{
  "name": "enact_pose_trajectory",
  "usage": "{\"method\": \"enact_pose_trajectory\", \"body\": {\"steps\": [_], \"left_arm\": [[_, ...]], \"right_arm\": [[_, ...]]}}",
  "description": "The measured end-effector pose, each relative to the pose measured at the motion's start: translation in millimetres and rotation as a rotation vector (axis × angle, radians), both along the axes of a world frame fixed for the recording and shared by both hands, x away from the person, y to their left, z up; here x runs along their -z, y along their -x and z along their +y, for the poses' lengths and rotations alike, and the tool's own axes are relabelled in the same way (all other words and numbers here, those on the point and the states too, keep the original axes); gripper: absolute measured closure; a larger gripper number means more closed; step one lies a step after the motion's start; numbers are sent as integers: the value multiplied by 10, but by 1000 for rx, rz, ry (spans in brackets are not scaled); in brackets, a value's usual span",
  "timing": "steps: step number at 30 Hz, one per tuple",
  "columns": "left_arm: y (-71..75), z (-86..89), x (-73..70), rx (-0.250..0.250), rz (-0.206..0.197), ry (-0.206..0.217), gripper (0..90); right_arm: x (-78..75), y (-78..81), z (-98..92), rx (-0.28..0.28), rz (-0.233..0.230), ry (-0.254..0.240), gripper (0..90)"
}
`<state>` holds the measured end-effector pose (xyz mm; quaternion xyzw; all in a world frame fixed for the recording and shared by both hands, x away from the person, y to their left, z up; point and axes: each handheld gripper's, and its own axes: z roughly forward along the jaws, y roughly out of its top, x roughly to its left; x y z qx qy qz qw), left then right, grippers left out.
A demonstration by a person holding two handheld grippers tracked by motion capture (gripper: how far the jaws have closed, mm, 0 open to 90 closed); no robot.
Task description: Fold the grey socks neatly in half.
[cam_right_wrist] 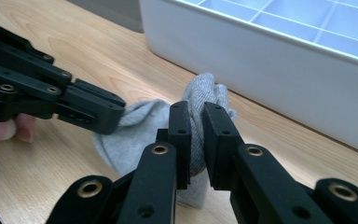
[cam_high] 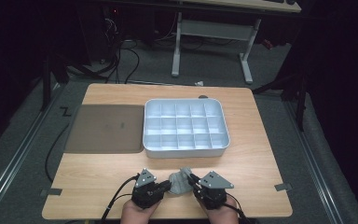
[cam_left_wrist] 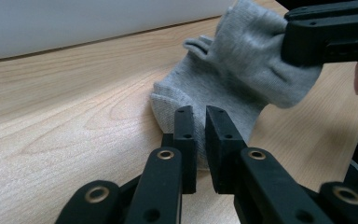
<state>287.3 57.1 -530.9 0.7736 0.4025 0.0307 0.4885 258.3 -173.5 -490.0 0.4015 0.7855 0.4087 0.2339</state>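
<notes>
My left tool (cam_left_wrist: 200, 135) and right tool (cam_right_wrist: 196, 133) each pinch an end of the soft grey knit sock (cam_high: 179, 182), bunched on the woodgrain tabletop (cam_high: 98, 168) near me. Beyond, the hard white divided tray (cam_high: 185, 149) holds nothing; sorting has barely begun.

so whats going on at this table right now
A person holds a gripper in each hand and has both clamped on one small grey sock near the table's front edge. The left gripper pinches one end of it, the right gripper the other, bunched end, so the sock is held between them. Just beyond stands a white divided organizer tray, its compartments unfilled.
</notes>
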Motion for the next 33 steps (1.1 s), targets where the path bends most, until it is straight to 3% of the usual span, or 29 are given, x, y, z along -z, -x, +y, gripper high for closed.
{"method": "enact_pose_trajectory", "body": {"steps": [11, 19, 27, 29, 33], "left_arm": [[-22, 13, 16, 3, 7, 13, 829], [-26, 45, 21, -2, 10, 10, 797], [-24, 43, 26, -1, 7, 5, 788], [-22, 43, 26, -1, 7, 6, 787], [-15, 56, 20, 2, 10, 17, 769]], "right_arm": [[133, -66, 216, -43, 32, 26, 822], [173, -117, 290, -66, 69, -23, 790], [-18, -79, 236, -79, 39, -99, 727], [-75, -61, 205, -77, 20, -104, 742], [-41, -95, 131, -52, 27, -82, 885]]}}
